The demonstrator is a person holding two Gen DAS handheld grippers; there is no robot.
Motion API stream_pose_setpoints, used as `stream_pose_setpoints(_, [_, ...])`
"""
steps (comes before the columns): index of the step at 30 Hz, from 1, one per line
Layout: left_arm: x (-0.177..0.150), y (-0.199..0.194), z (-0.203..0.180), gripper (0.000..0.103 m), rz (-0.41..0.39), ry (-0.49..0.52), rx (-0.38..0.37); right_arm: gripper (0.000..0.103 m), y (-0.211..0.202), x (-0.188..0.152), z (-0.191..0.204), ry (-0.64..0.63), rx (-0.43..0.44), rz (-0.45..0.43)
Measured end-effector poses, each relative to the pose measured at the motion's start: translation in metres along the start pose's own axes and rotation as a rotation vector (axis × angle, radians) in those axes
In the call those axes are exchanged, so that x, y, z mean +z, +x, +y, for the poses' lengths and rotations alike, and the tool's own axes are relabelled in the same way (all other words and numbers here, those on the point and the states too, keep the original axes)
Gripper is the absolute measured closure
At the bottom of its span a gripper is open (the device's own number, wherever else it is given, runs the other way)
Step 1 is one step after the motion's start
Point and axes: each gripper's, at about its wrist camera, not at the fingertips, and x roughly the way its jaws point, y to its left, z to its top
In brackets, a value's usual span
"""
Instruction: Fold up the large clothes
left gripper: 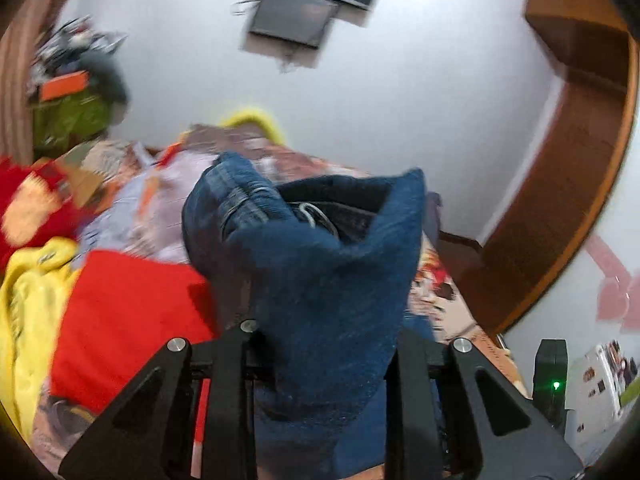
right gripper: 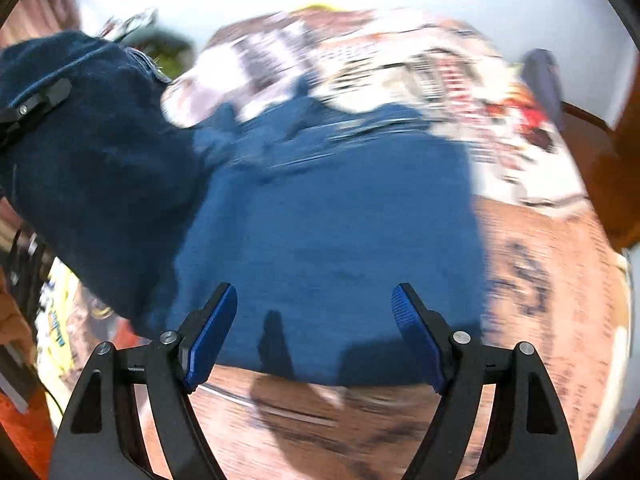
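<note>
A pair of dark blue jeans (right gripper: 328, 216) lies spread on the patterned bed cover (right gripper: 532, 292). In the left wrist view my left gripper (left gripper: 324, 344) is shut on a bunched fold of the jeans (left gripper: 320, 264) and holds it up off the bed; the cloth hides the fingertips. That lifted part and the left gripper (right gripper: 36, 100) show at the upper left of the right wrist view. My right gripper (right gripper: 316, 320) is open and empty, its blue pads (right gripper: 212, 332) just above the near edge of the jeans.
A red garment (left gripper: 128, 312) and a yellow one (left gripper: 28, 304) lie on the bed to the left. A cluttered heap (left gripper: 76, 92) stands at the far left. A wooden door frame (left gripper: 568, 184) is on the right, a wall-mounted screen (left gripper: 296, 16) above.
</note>
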Motion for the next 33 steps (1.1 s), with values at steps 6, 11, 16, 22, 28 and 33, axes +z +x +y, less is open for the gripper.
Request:
stream_pose_setpoints(6, [-0.018,0.049,-0.097,0.082,0.109,0.156,-0.114,0.026,-0.033,-0.015,-0.066,0.108,-0.121,-0.043])
stream_pose_setpoints(11, [-0.08,0.104,-0.144,0.082,0.355,0.307,-0.16,0.026,-0.044,-0.035,-0.099,0.152,-0.145,-0.035])
stream_pose_setpoints(16, [-0.123,0.11,-0.158,0.077,0.418,0.519,-0.051,0.026,-0.048,-0.05,-0.113,0.19,-0.136,-0.018])
stream_pose_setpoints(22, [-0.124,0.079,-0.161,0.046,0.428,0.552,-0.068,0.026,-0.057,-0.053,-0.115,0.191,-0.138,-0.026])
stream_pose_setpoints(28, [-0.104,0.042,-0.129,0.04,0.402,0.383,-0.129,0.026,-0.074,-0.043,-0.102,0.177,-0.108,-0.076])
stream_pose_setpoints(33, [-0.086,0.018,-0.093,0.036,0.316,0.356,-0.04,0.026,-0.087,-0.029,-0.077,0.119,-0.07,-0.125])
